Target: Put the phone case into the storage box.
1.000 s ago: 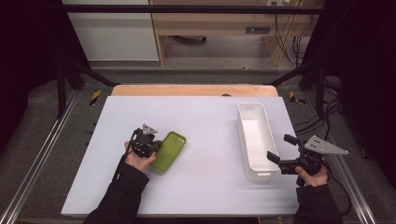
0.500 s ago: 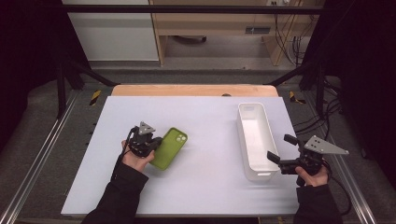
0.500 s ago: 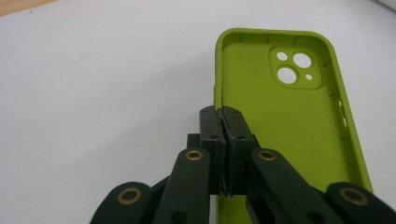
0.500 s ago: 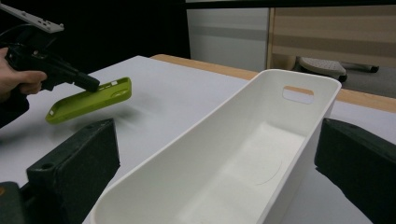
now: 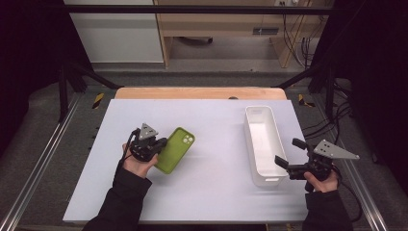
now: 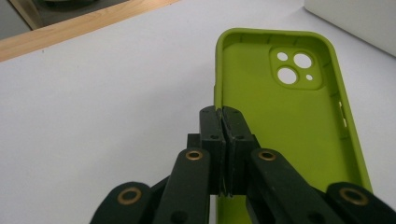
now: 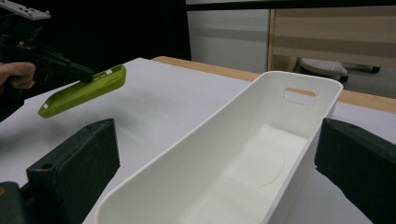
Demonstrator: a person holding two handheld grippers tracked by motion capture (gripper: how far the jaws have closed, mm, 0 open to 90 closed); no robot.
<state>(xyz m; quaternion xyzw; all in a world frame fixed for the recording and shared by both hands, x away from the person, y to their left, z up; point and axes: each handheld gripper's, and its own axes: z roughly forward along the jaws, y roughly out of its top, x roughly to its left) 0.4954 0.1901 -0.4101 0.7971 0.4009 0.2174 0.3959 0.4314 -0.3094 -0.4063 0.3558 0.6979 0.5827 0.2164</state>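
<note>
A lime-green phone case (image 5: 176,149) hangs a little above the white table, its hollow side up and camera cut-outs at the far end. My left gripper (image 5: 160,143) is shut on the case's long left rim (image 6: 217,100), with the two jaws pressed together over the thin wall (image 6: 223,122). From the right gripper view the case (image 7: 83,91) is seen lifted and tilted, held by the far gripper. My right gripper (image 5: 287,155) stands open at the near end of the long white bin (image 5: 261,143), its jaws either side of the bin's near rim (image 7: 154,186) without touching it.
The white tabletop (image 5: 211,192) has a wooden strip (image 5: 197,93) along its far edge. Metal frame rails (image 5: 38,163) run down both sides. Cables (image 5: 337,120) lie on the floor at the right. A shelf unit stands beyond the table.
The left gripper has lifted the green case off the table and carried it slightly right and away. The right gripper has stayed where it was.
</note>
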